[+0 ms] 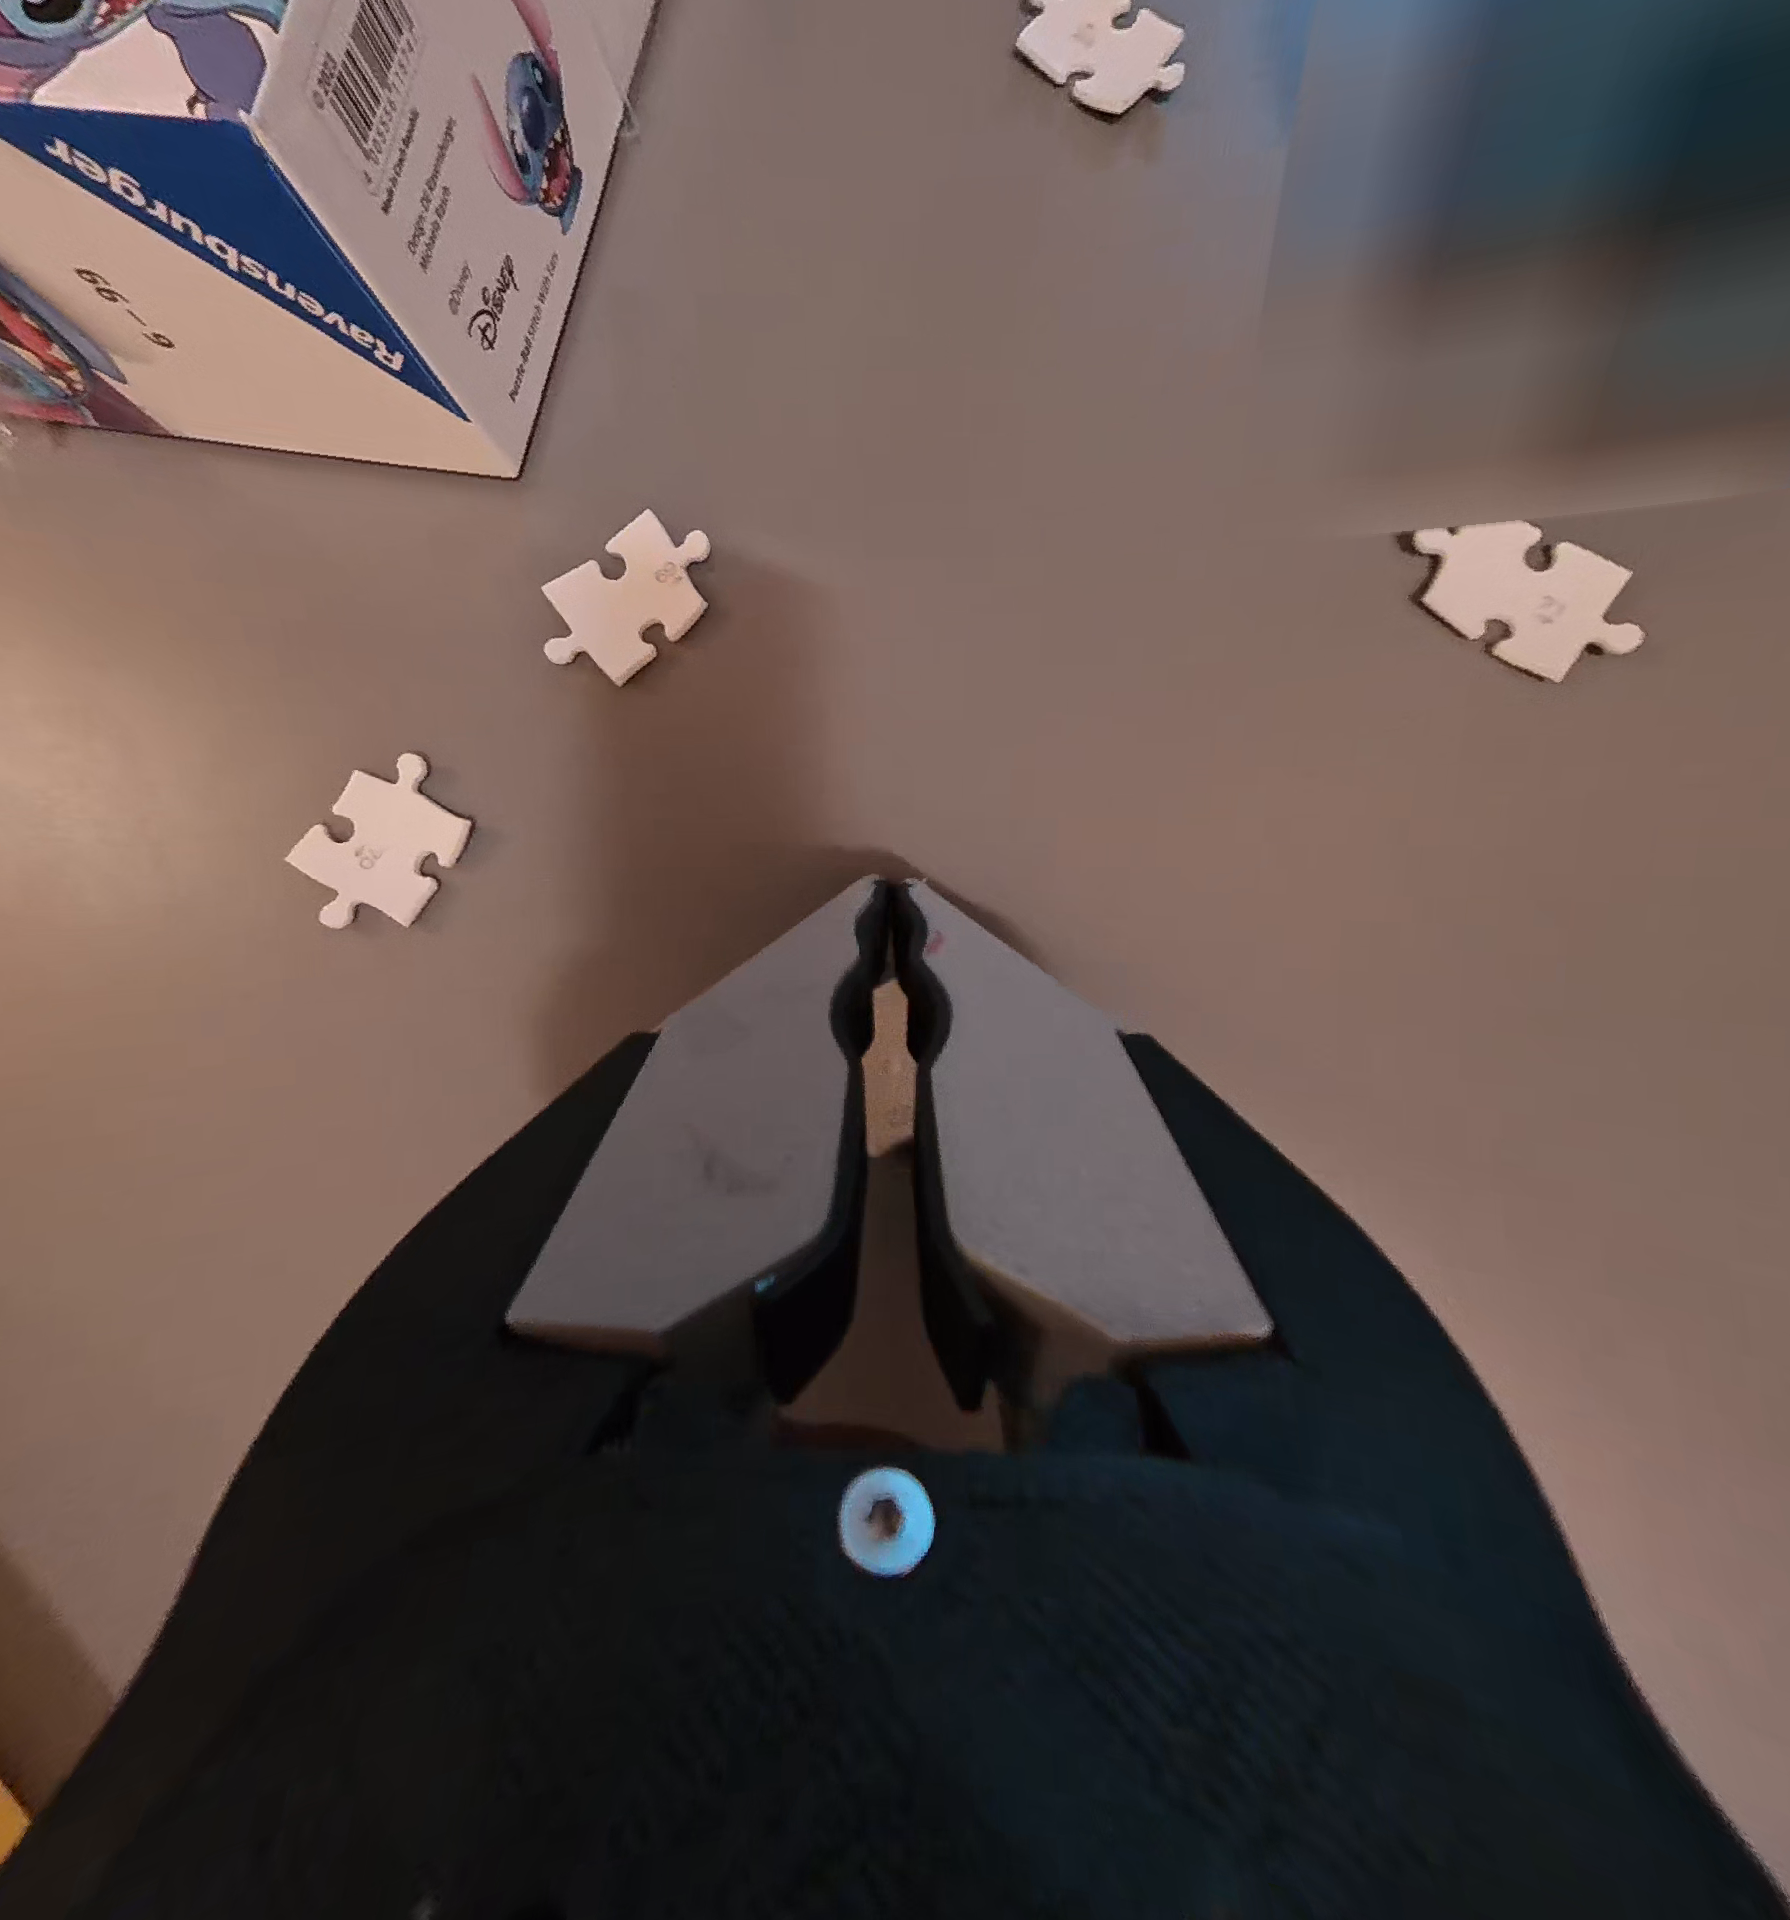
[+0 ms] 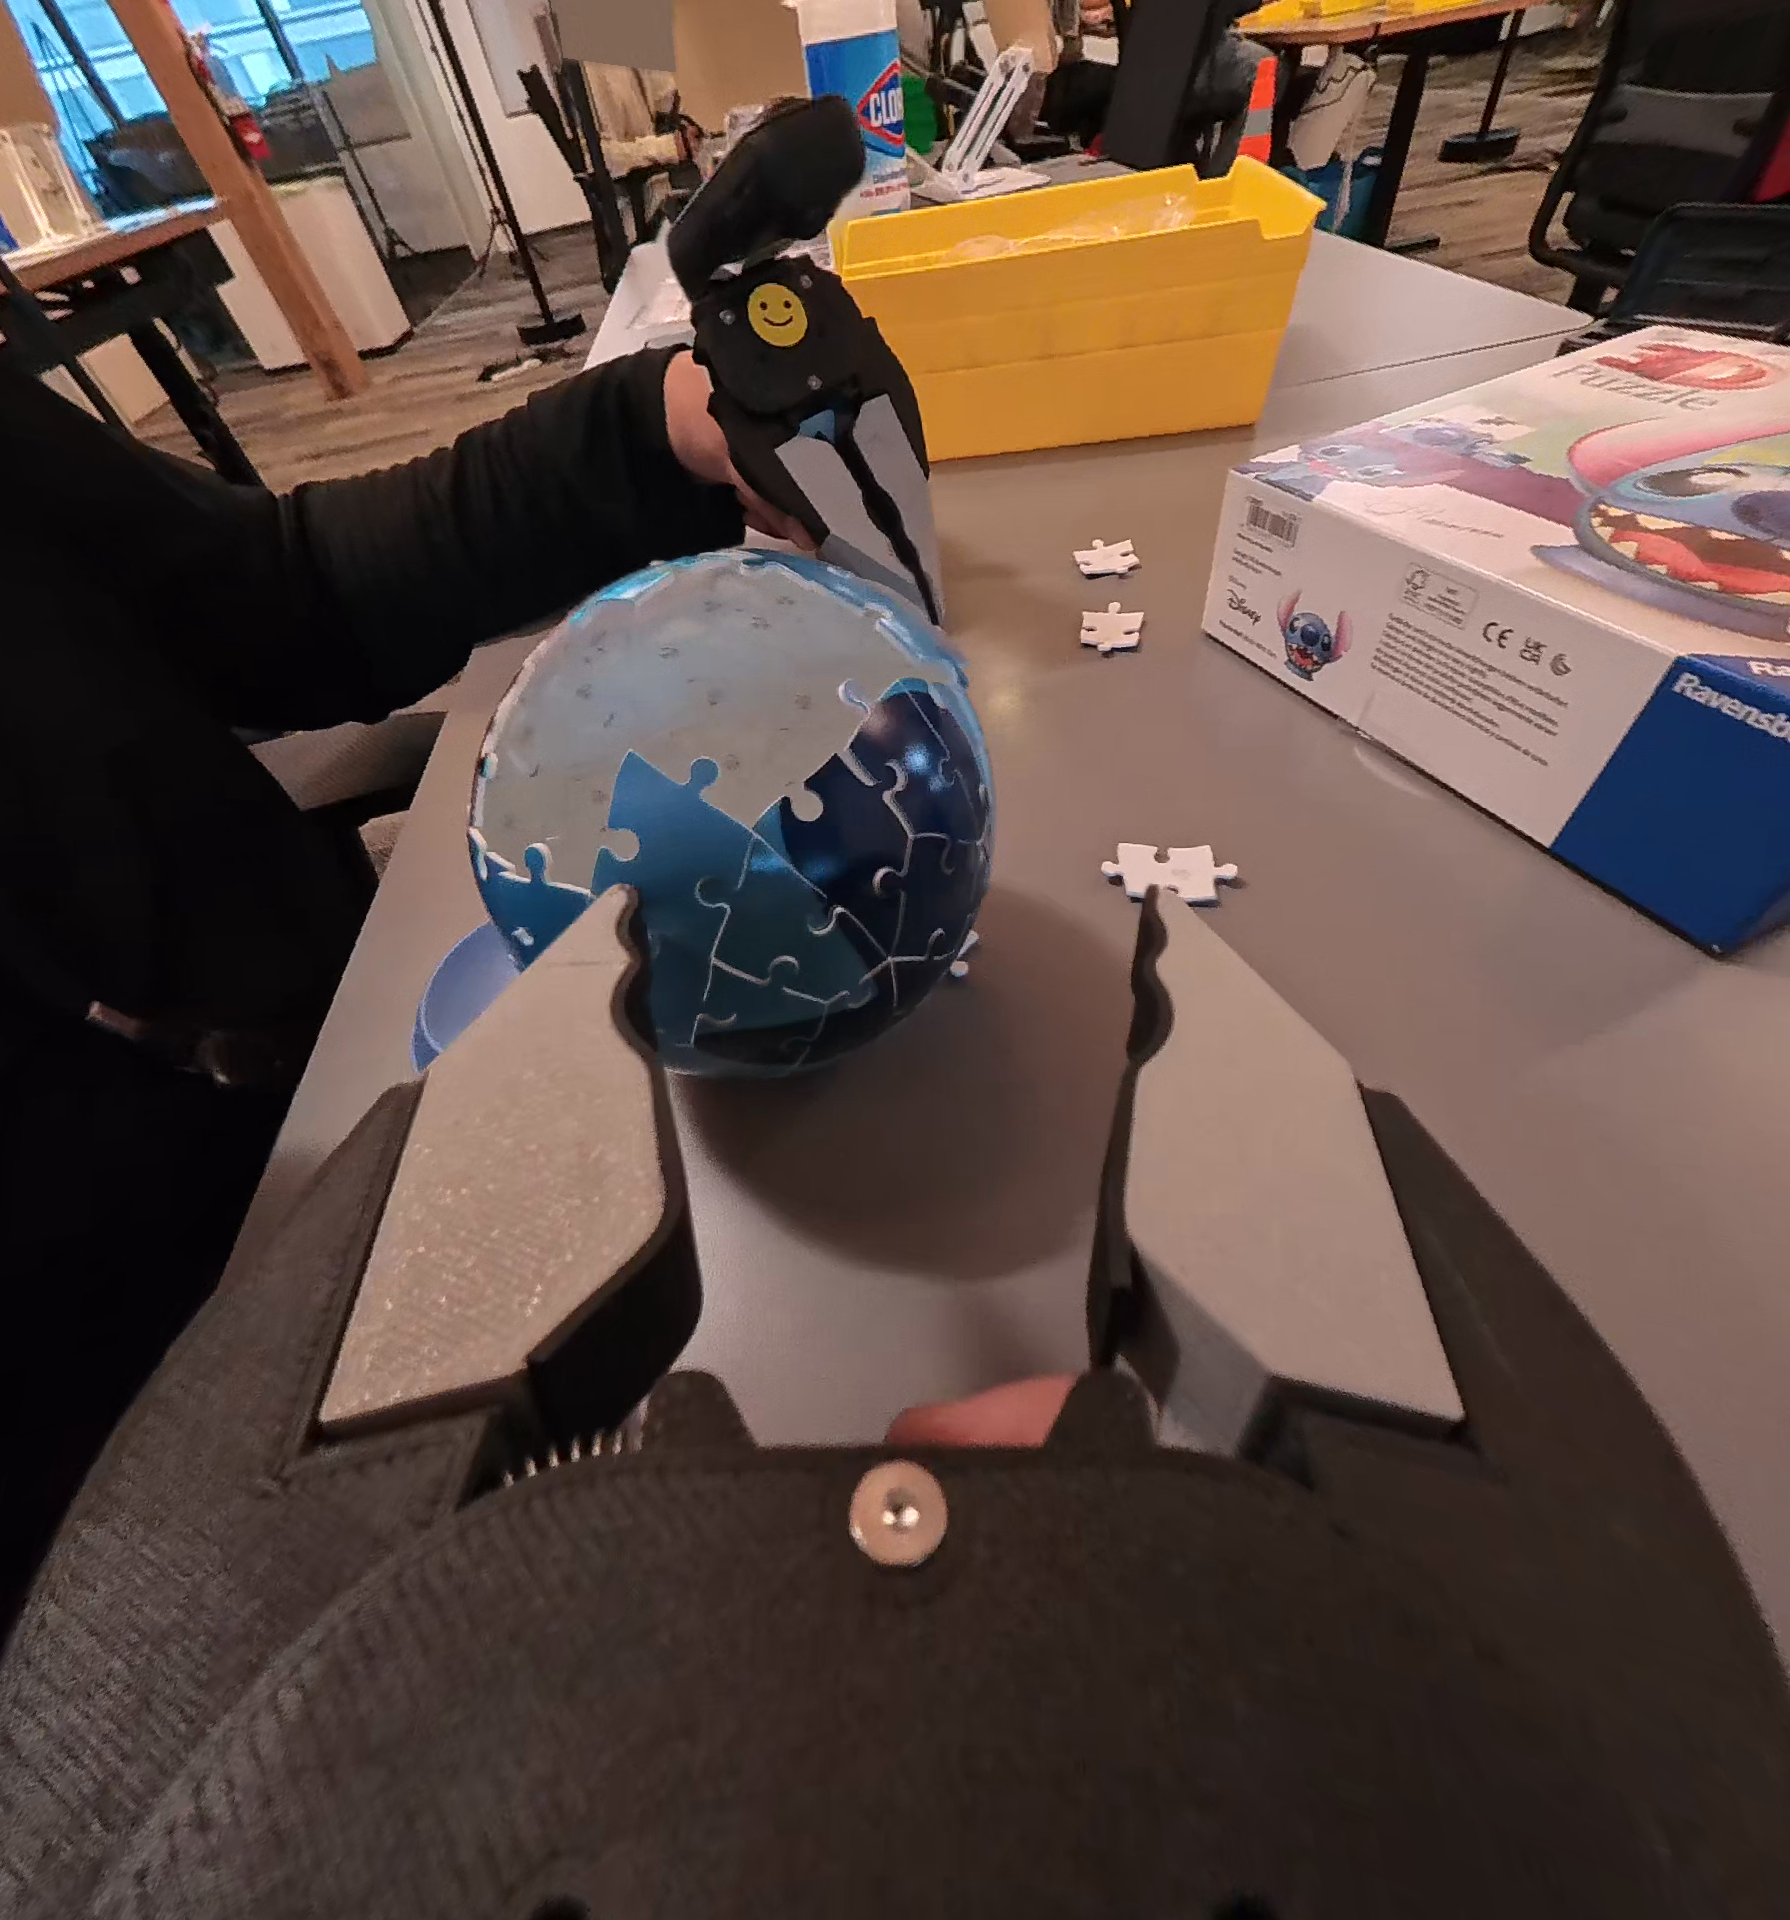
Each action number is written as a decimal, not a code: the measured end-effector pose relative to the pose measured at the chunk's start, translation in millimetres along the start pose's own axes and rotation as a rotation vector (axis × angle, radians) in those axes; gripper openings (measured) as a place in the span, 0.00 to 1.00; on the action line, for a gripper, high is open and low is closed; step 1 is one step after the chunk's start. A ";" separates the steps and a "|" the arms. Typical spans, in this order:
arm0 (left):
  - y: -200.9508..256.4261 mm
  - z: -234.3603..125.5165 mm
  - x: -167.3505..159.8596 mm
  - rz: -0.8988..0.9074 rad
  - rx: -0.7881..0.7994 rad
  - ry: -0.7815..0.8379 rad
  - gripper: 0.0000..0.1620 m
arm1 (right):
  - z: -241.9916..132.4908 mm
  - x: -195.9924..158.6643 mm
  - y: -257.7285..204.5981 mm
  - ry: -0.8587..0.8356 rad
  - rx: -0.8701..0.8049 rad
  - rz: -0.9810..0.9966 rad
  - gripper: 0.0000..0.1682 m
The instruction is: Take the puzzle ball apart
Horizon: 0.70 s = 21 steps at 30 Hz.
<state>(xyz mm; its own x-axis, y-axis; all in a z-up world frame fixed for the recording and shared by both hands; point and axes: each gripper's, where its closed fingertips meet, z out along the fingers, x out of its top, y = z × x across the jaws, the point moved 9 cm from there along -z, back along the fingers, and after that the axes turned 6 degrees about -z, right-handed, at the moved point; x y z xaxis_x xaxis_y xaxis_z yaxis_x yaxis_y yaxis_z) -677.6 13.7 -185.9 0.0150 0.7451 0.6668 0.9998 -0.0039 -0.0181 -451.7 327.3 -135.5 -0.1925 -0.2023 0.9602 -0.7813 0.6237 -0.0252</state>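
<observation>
The blue puzzle ball (image 2: 735, 810) sits on a blue stand (image 2: 455, 997) on the grey table (image 2: 974, 1195). Its upper part is open and shows the pale inner sides of the pieces. My right gripper (image 2: 886, 914) is open and empty just in front of the ball, its left finger beside the ball's lower left. My left gripper (image 1: 891, 888) is shut, with a pale puzzle piece (image 1: 886, 1091) showing between its fingers. It also shows in the right wrist view (image 2: 922, 603), pointing down beside the ball's upper right edge.
Several loose white pieces lie on the table (image 1: 626, 597) (image 1: 382, 842) (image 1: 1525, 597) (image 2: 1171, 868) (image 2: 1107, 558). The puzzle box (image 2: 1556, 623) (image 1: 247, 208) stands to the right, with a yellow bin (image 2: 1078, 312) behind. A person's black sleeve (image 2: 351, 561) is at the left. About 30 cm separates my left fingertips from my right.
</observation>
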 end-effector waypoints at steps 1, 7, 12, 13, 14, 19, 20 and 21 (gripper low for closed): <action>-0.6 -0.2 0.5 0.003 0.015 0.000 0.00 | -1.1 -0.8 1.4 0.004 -0.005 0.005 0.53; -2.2 -11.3 11.7 -0.073 0.016 0.148 0.00 | -7.1 -4.3 7.6 0.037 -0.011 0.046 0.49; 15.8 -16.3 19.6 -0.036 -0.137 0.237 0.21 | 2.9 -11.7 0.1 -0.014 0.123 0.083 0.48; 23.9 -18.1 23.7 -0.015 -0.193 0.273 0.25 | 5.5 -12.6 -1.8 -0.021 0.141 0.089 0.51; 33.4 -19.4 28.4 0.004 -0.249 0.309 0.30 | 8.4 -13.6 -4.0 -0.029 0.166 0.102 0.54; 88.3 -6.6 55.9 0.138 -0.354 0.308 0.50 | 21.8 -17.6 -12.5 -0.083 0.220 0.094 0.56; 97.8 -2.1 60.4 0.175 -0.340 0.297 0.52 | 23.5 -17.6 -13.8 -0.085 0.223 0.090 0.56; 106.6 2.2 64.3 0.206 -0.343 0.295 0.53 | 25.1 -17.3 -15.4 -0.084 0.230 0.087 0.56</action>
<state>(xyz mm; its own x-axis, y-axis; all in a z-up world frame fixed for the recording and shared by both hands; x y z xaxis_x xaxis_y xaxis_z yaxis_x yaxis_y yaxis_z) -570.1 62.6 -146.6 0.1655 0.4855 0.8584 0.9208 -0.3877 0.0417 -451.3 302.3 -158.7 -0.3056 -0.2232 0.9256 -0.8724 0.4552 -0.1783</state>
